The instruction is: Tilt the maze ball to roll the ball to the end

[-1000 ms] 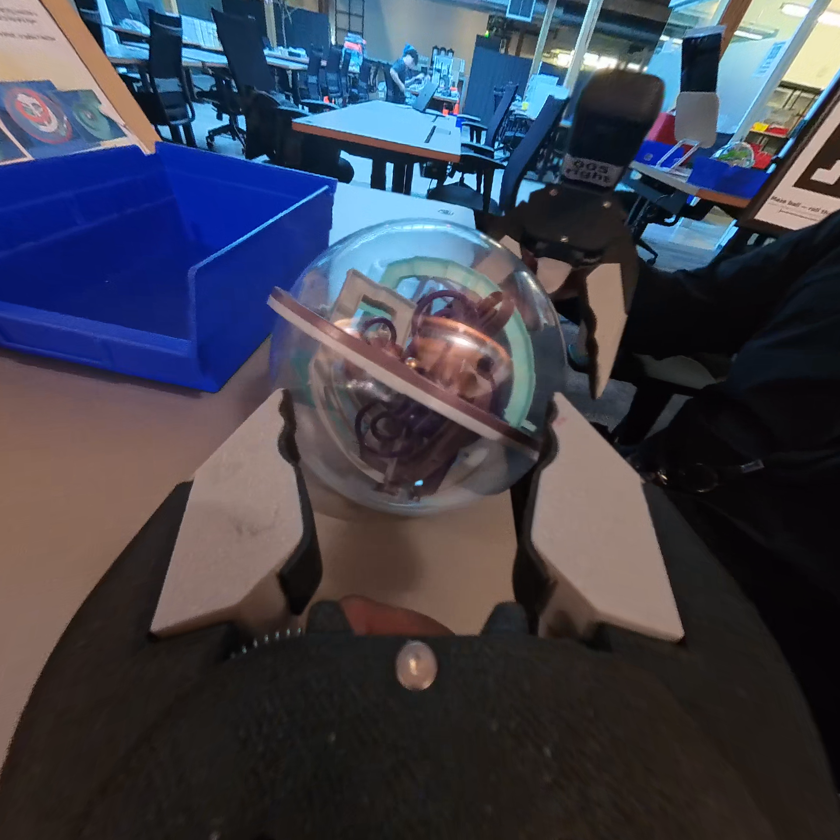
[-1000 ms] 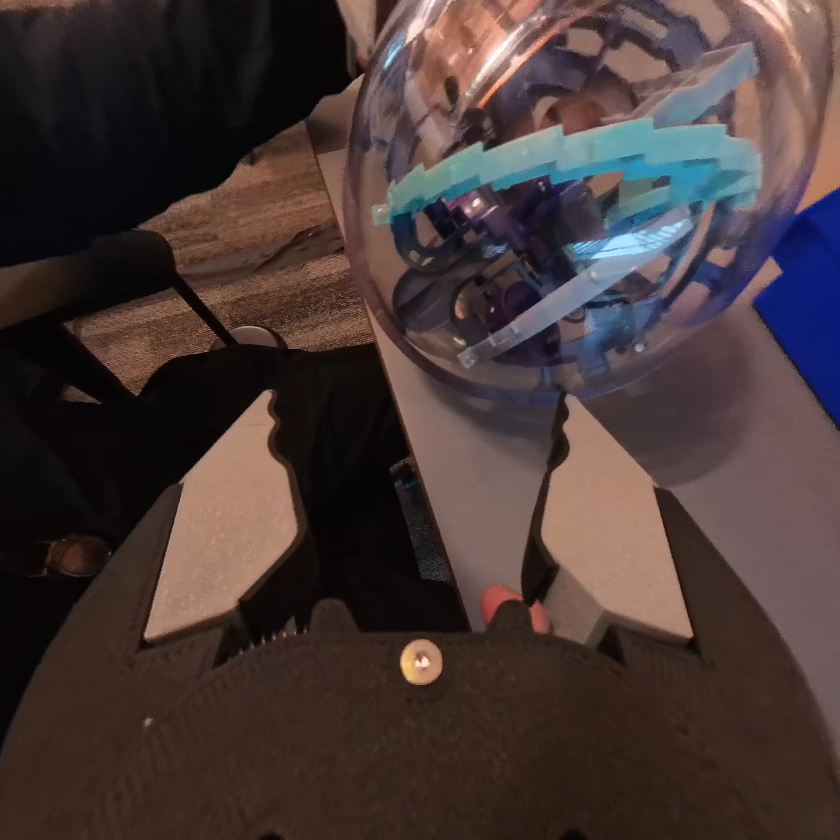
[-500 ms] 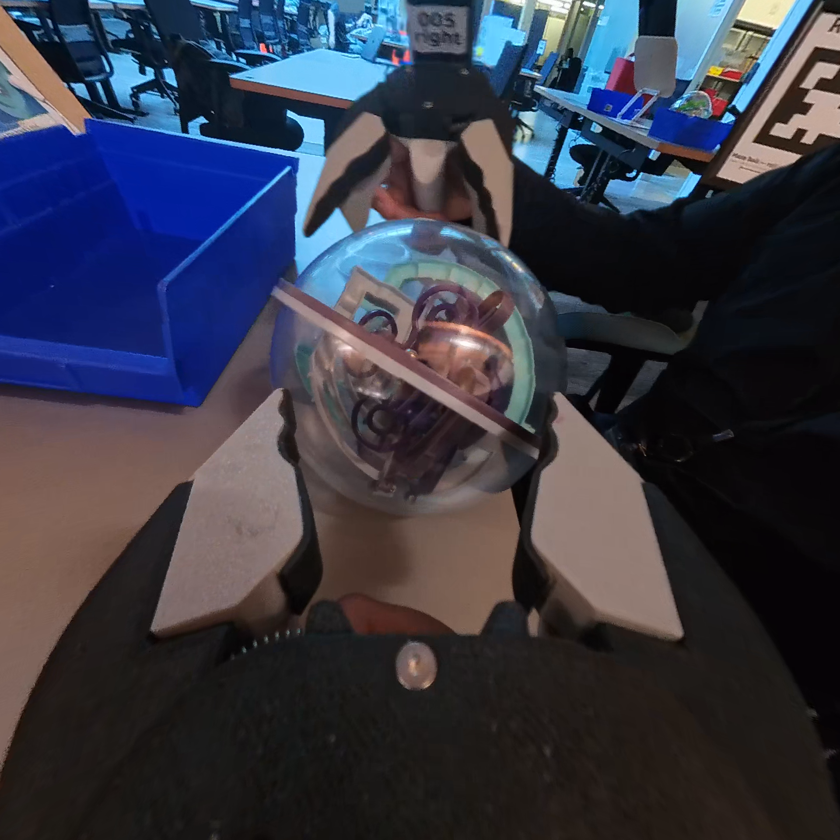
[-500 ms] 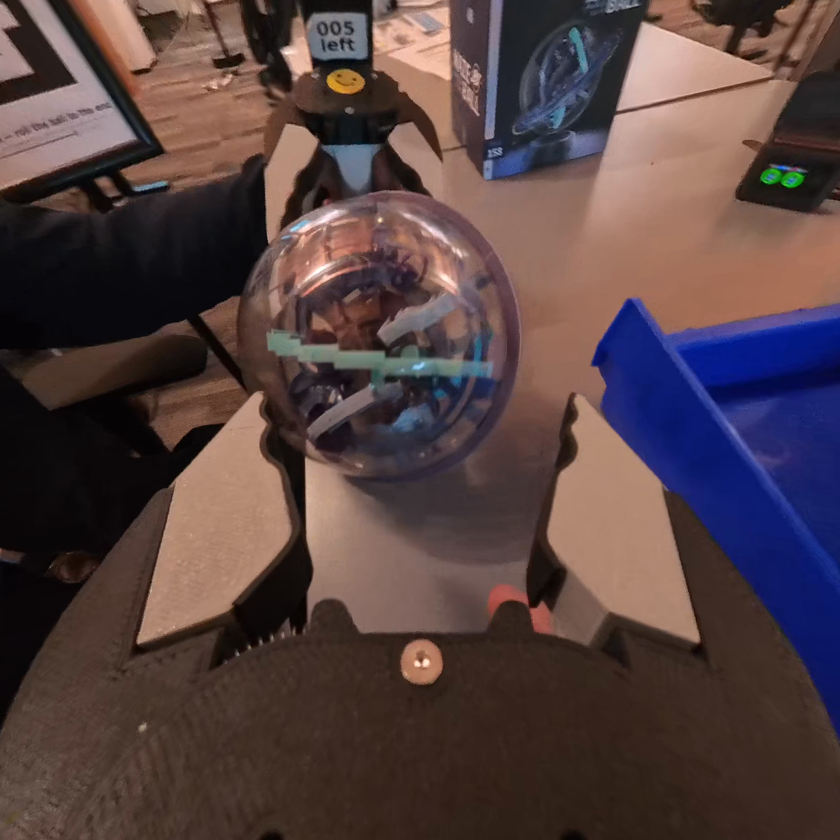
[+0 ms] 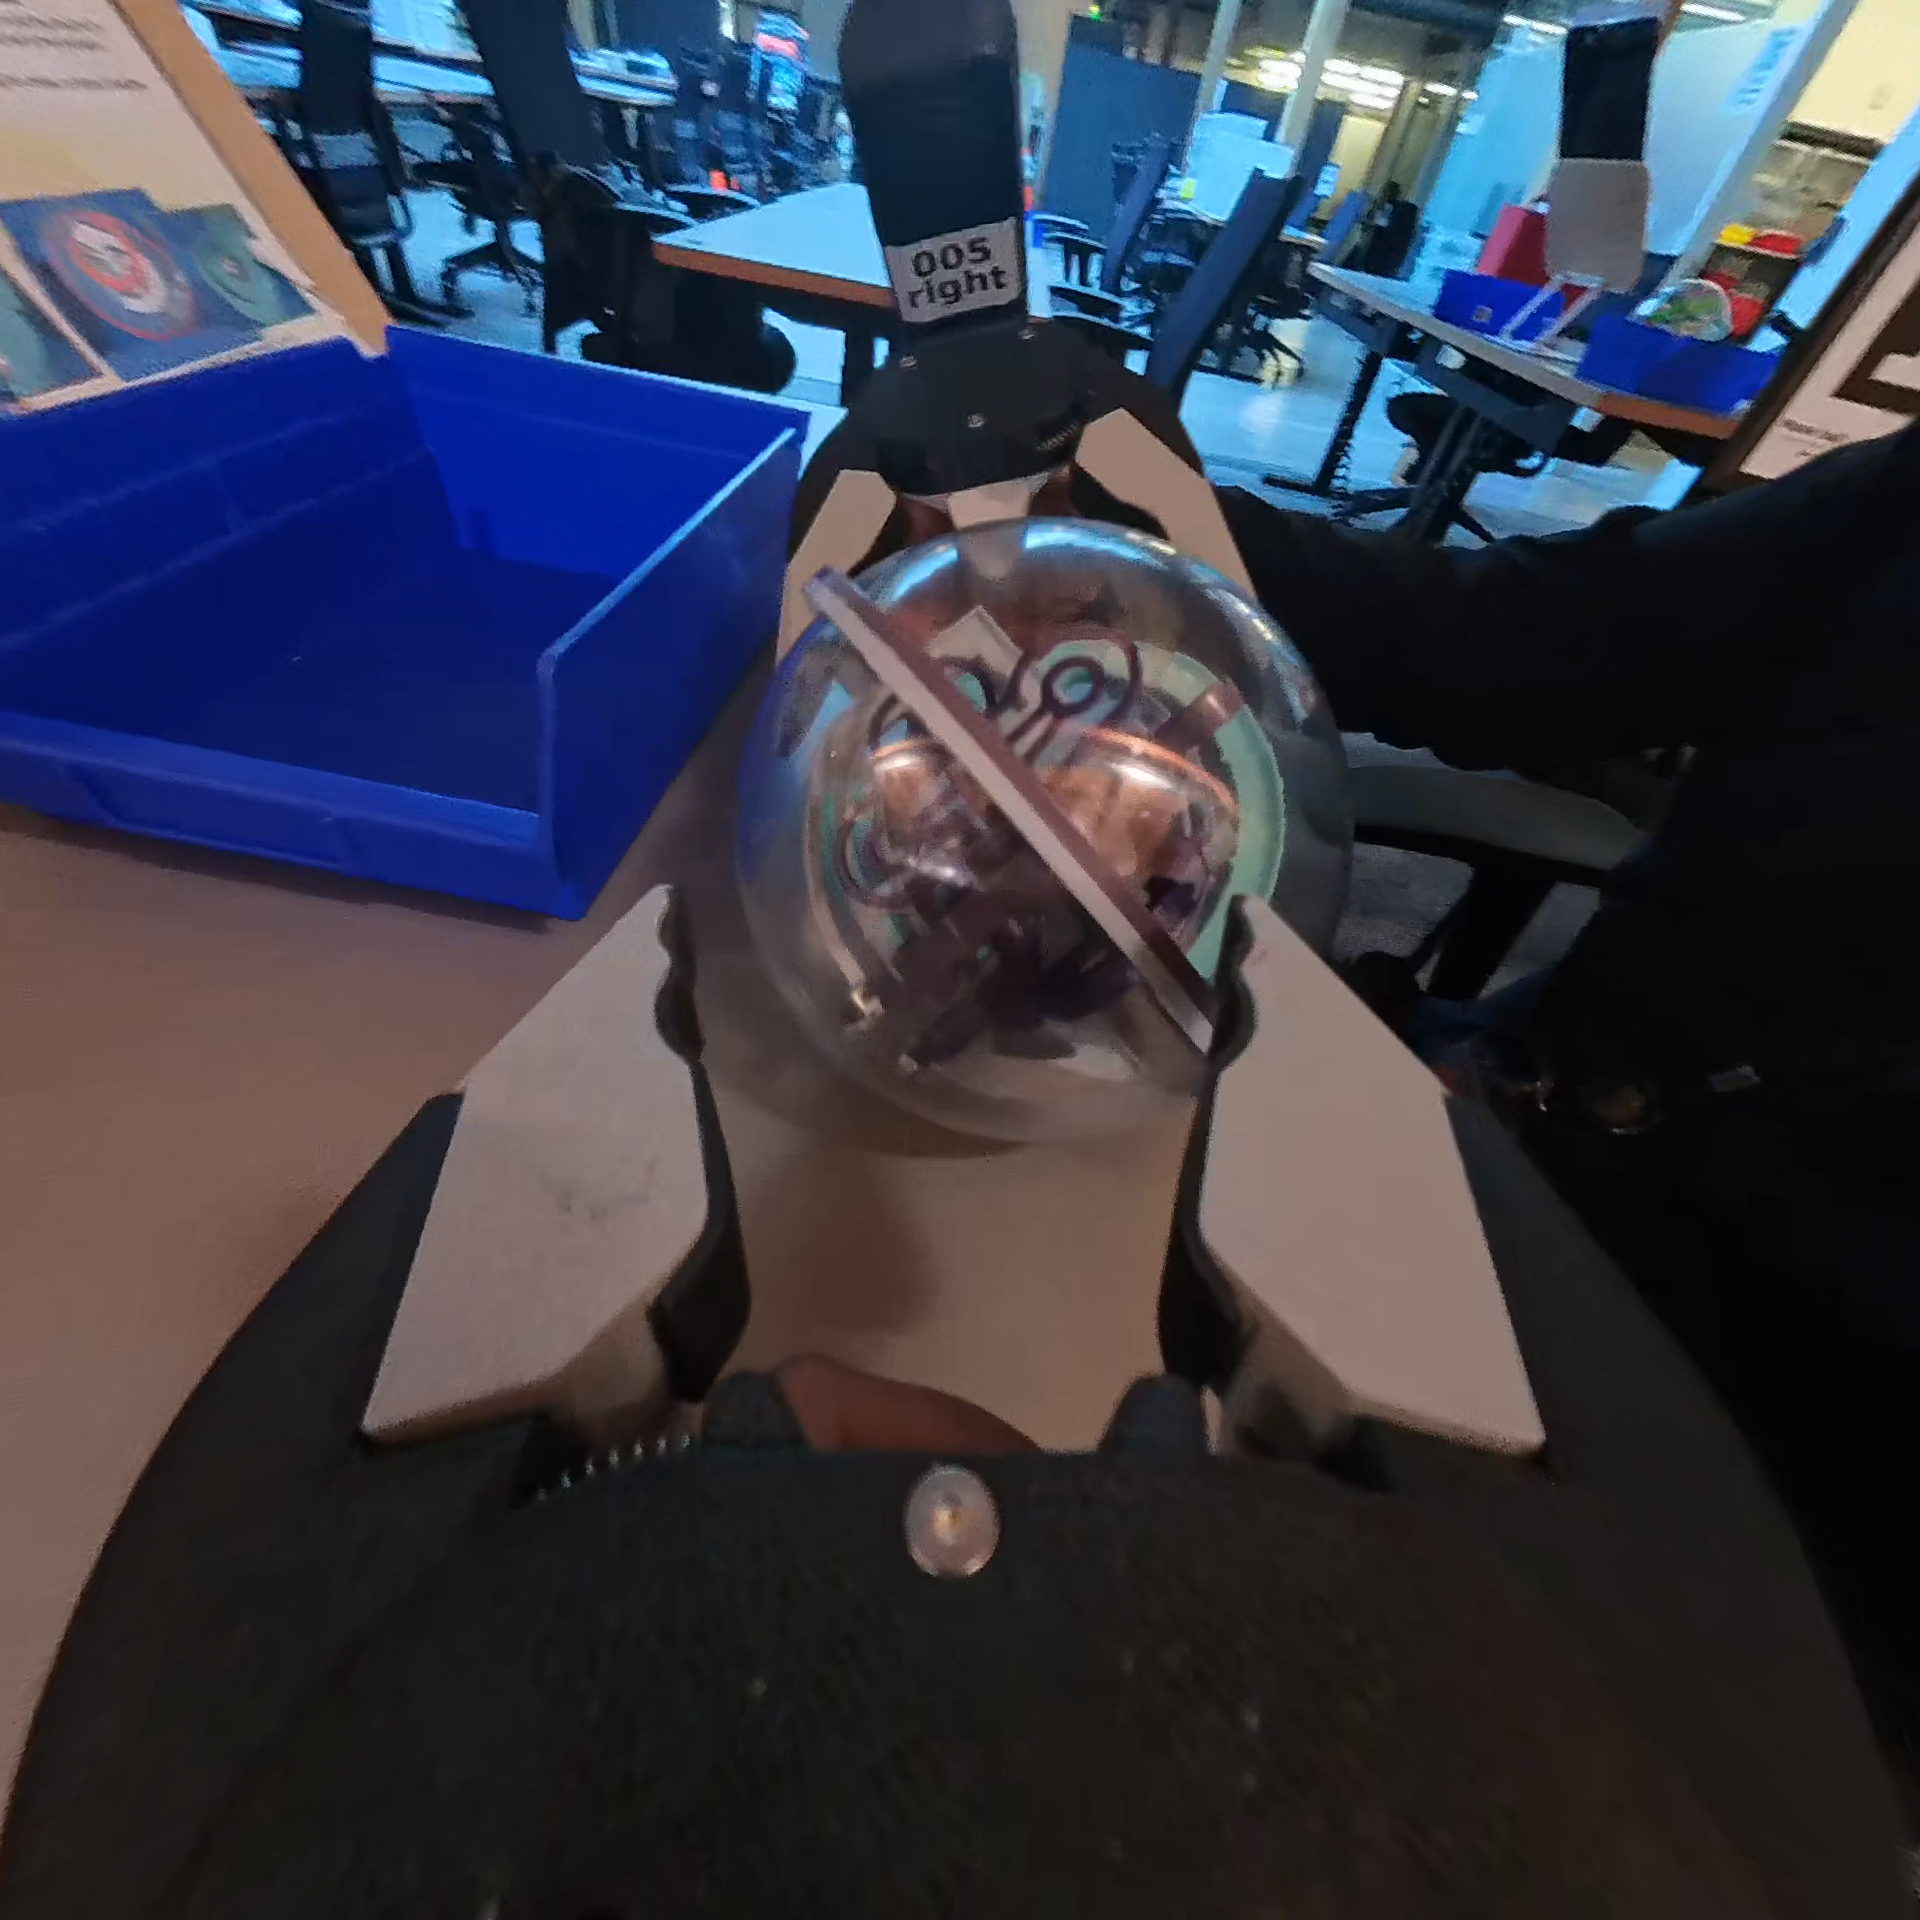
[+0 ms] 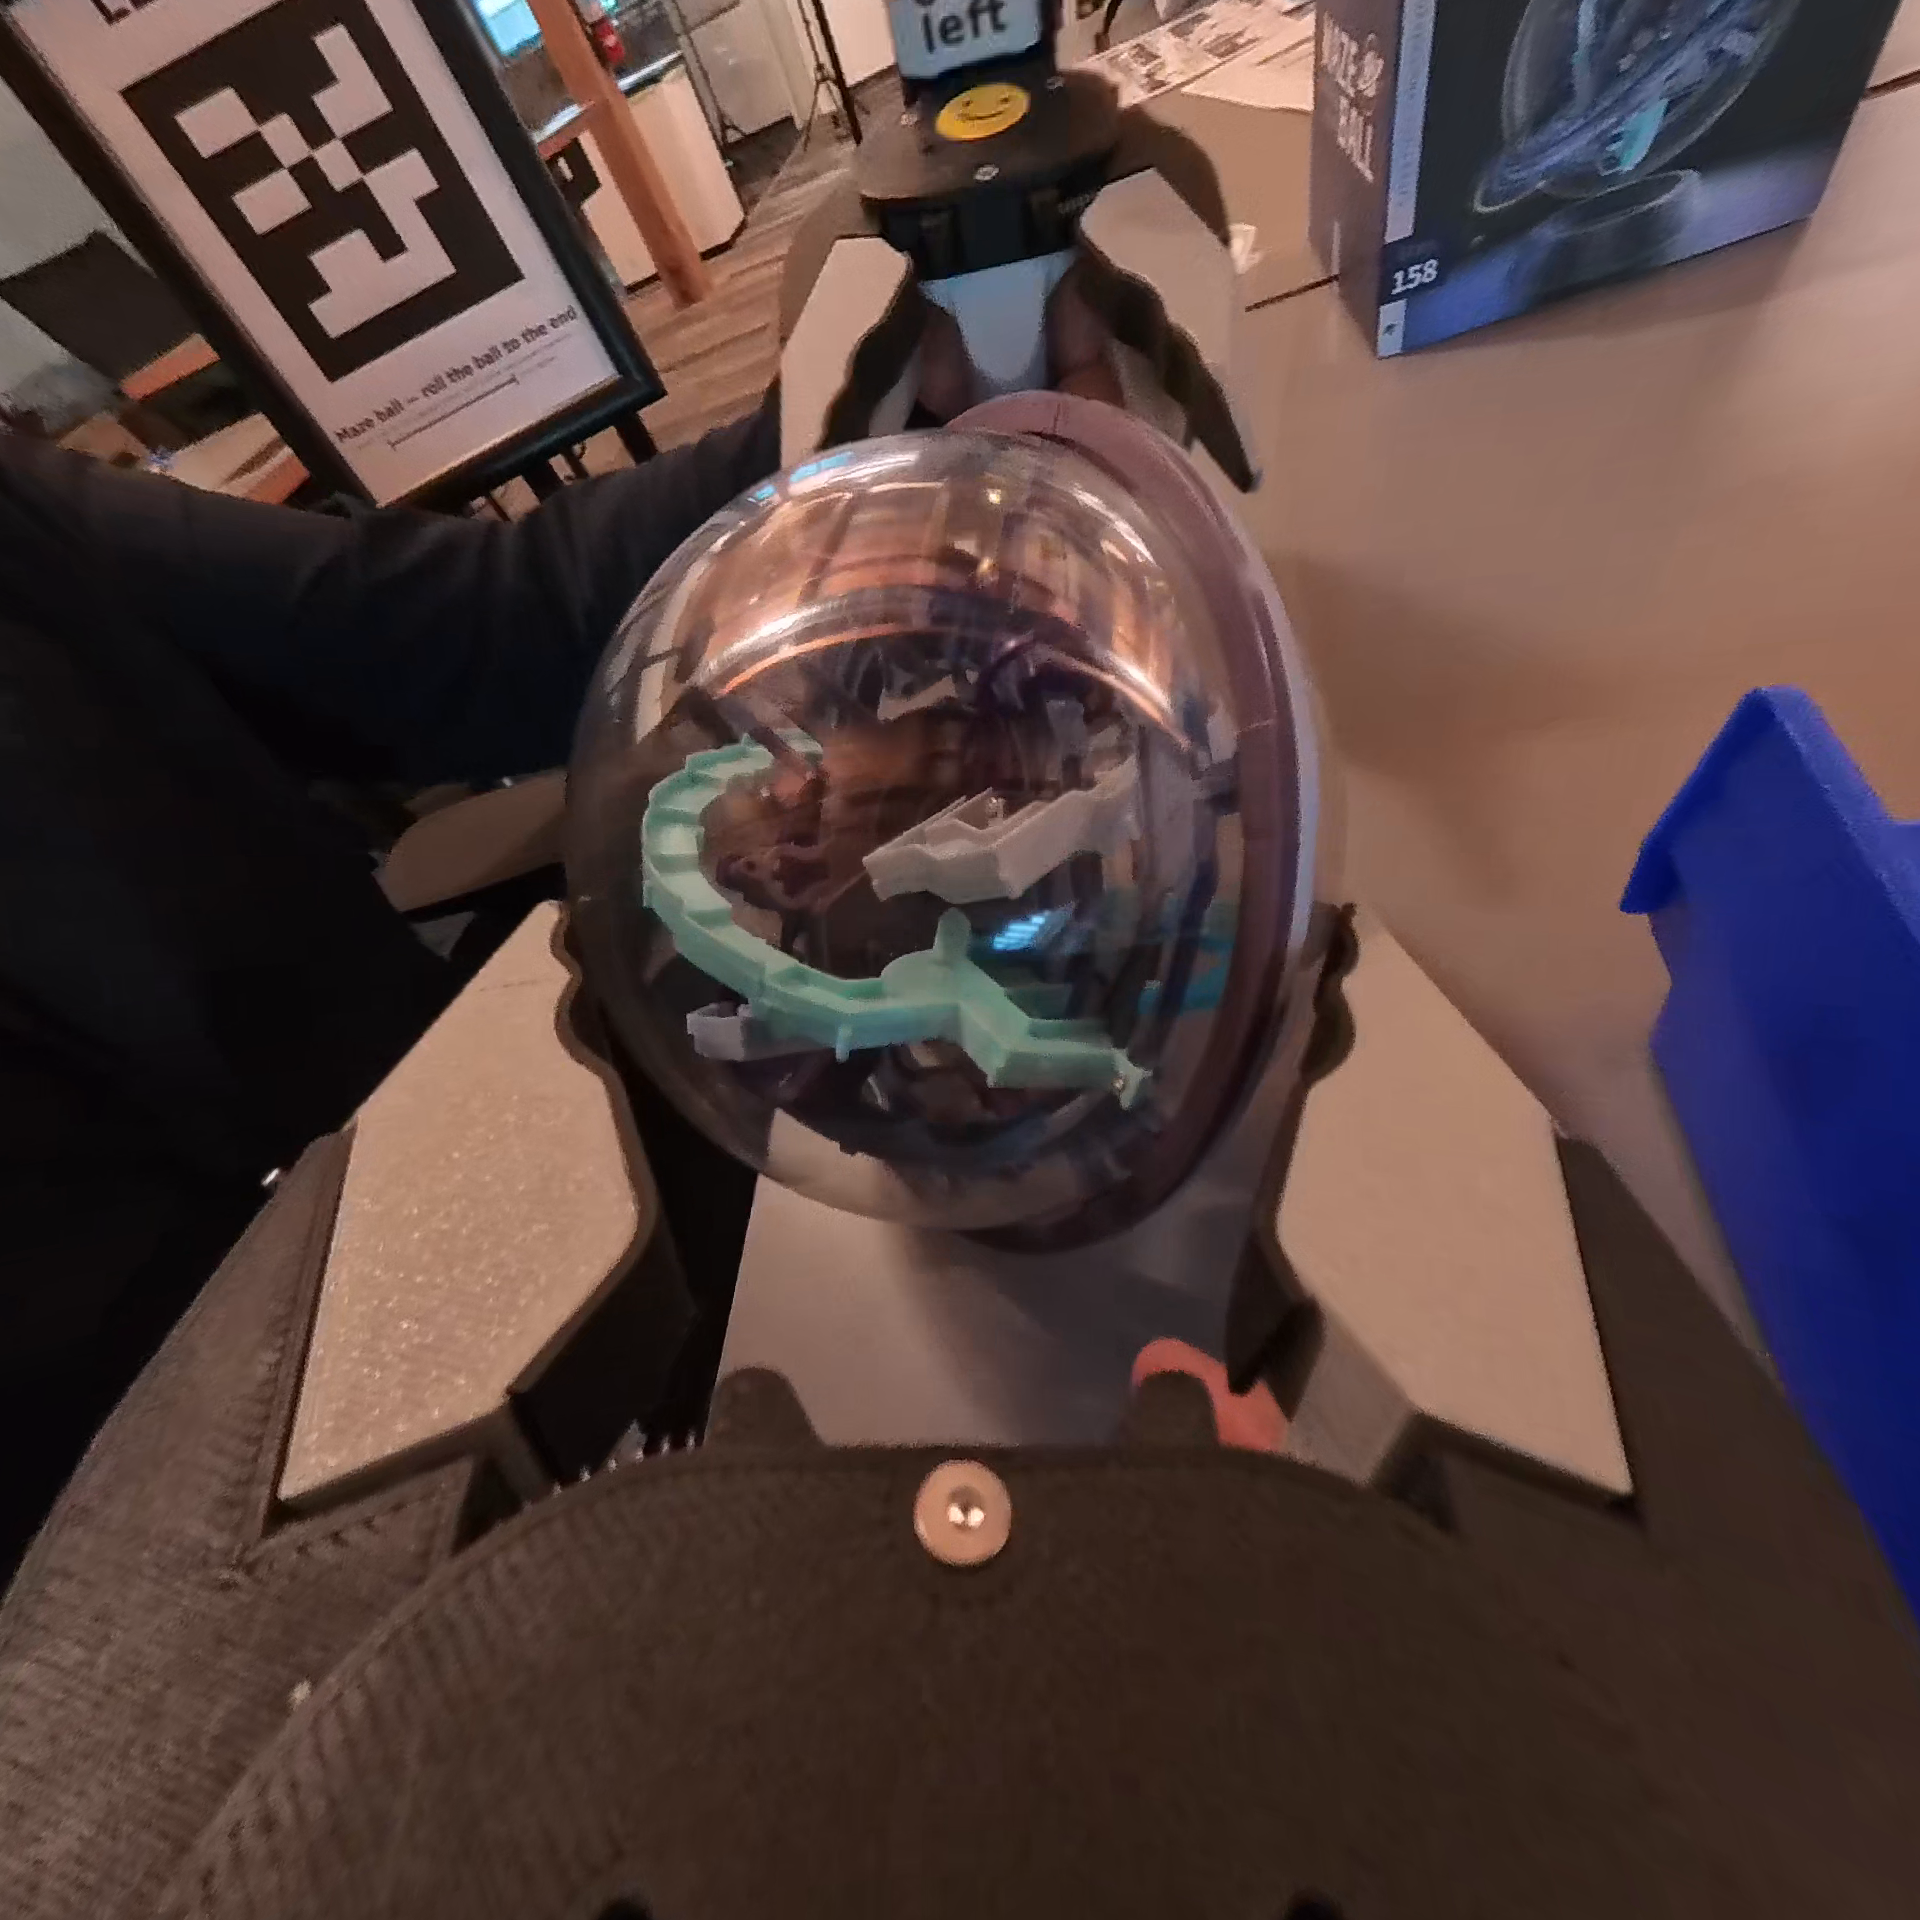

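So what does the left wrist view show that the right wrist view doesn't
Only the left wrist view shows the inside of the blue bin, a poster leaning behind it, and rows of office desks and chairs beyond.

Only the right wrist view shows the framed sign with a checkered marker, the maze ball's retail box on the table, and the teal track inside the sphere.

Both show the maze ball, cradled from opposite sides between the left gripper and right gripper, the bin and the person's dark sleeve.

Clear maze ball (image 5: pixel 1039 821), seam ring tilted, above the table edge.
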Available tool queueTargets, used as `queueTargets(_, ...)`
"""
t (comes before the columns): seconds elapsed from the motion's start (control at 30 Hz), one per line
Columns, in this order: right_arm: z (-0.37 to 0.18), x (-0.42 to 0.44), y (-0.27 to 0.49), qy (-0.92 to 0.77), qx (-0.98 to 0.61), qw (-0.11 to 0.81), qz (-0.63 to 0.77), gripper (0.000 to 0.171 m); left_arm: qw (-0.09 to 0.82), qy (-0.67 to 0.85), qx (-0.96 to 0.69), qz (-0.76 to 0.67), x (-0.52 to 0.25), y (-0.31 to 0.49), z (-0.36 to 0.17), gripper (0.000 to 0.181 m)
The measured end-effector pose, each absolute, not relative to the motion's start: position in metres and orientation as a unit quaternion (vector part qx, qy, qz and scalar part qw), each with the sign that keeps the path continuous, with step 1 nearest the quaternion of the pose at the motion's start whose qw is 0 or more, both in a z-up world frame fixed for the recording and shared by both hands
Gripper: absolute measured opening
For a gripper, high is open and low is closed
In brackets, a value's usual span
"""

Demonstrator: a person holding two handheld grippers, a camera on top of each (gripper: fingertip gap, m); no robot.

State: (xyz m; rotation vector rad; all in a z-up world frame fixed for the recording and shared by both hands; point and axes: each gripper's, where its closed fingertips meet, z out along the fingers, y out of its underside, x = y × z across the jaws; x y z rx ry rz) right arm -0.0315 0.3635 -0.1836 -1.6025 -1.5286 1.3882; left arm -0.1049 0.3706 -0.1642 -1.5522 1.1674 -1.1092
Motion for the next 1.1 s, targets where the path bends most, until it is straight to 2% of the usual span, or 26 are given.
queueTargets(0.2, -0.188, -0.022, 0.359, -0.546, -0.604, 0.288, 0.504, 0.134, 0.469, 0.430, -0.654, -0.411, -0.099, 0.350, -0.181, 0.104)
queueTargets(0.23, -0.189, -0.021, 0.358, -0.543, -0.606, 0.289, 0.504, 0.134, 0.472, 0.420, -0.661, -0.405, -0.094, 0.349, -0.184, 0.110)
queueTargets(0.5, -0.195, -0.020, 0.350, -0.516, -0.605, 0.301, 0.527, 0.136, 0.469, 0.417, -0.672, -0.393, -0.073, 0.333, -0.199, 0.120)
queueTargets(0.6, -0.196, -0.019, 0.350, -0.507, -0.603, 0.305, 0.534, 0.136, 0.472, 0.408, -0.673, -0.398, -0.074, 0.333, -0.201, 0.120)
queueTargets(0.77, -0.201, -0.017, 0.354, -0.508, -0.612, 0.319, 0.516, 0.134, 0.480, 0.389, -0.688, -0.380, -0.085, 0.335, -0.202, 0.105)
queueTargets(1.1, -0.198, -0.022, 0.355, -0.507, -0.610, 0.342, 0.504, 0.134, 0.481, 0.412, -0.699, -0.333, -0.076, 0.338, -0.212, 0.120)
